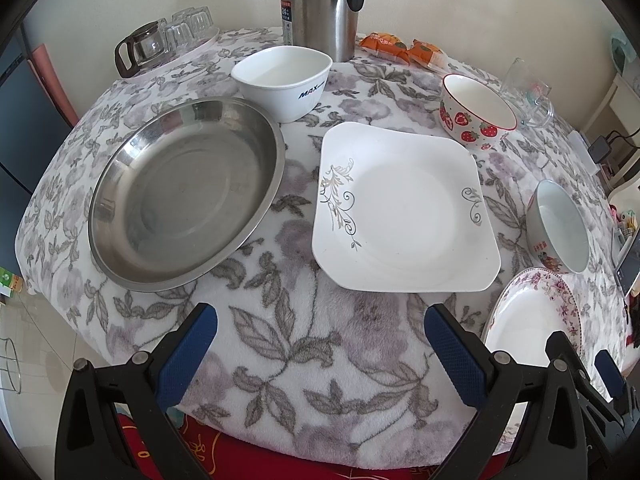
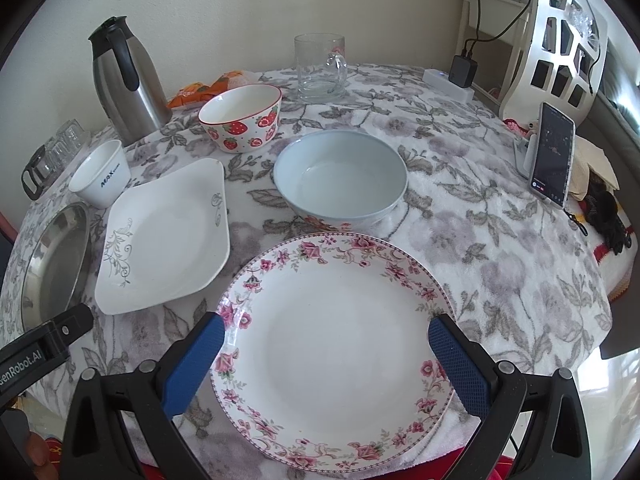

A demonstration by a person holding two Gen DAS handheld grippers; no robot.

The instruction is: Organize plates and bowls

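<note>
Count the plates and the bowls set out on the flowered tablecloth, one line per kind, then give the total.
Plates: 3 (steel round plate, white square plate, pink-flowered round plate)
Bowls: 3 (white MAX bowl, strawberry bowl, pale blue bowl)
Total: 6

Steel thermos (image 2: 124, 80), glass mug (image 2: 320, 67), orange snack packets (image 1: 404, 50), propped phone (image 2: 554, 156), floral tablecloth (image 2: 500, 240).

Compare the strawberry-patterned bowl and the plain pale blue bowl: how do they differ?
The strawberry-patterned bowl has steep walls, a red rim and red berries; the pale blue bowl is wider, more rounded, with a plain rim. The strawberry bowl stands farther back, nearer the steel jug. Both sit upright, empty, on the floral cloth.
</note>
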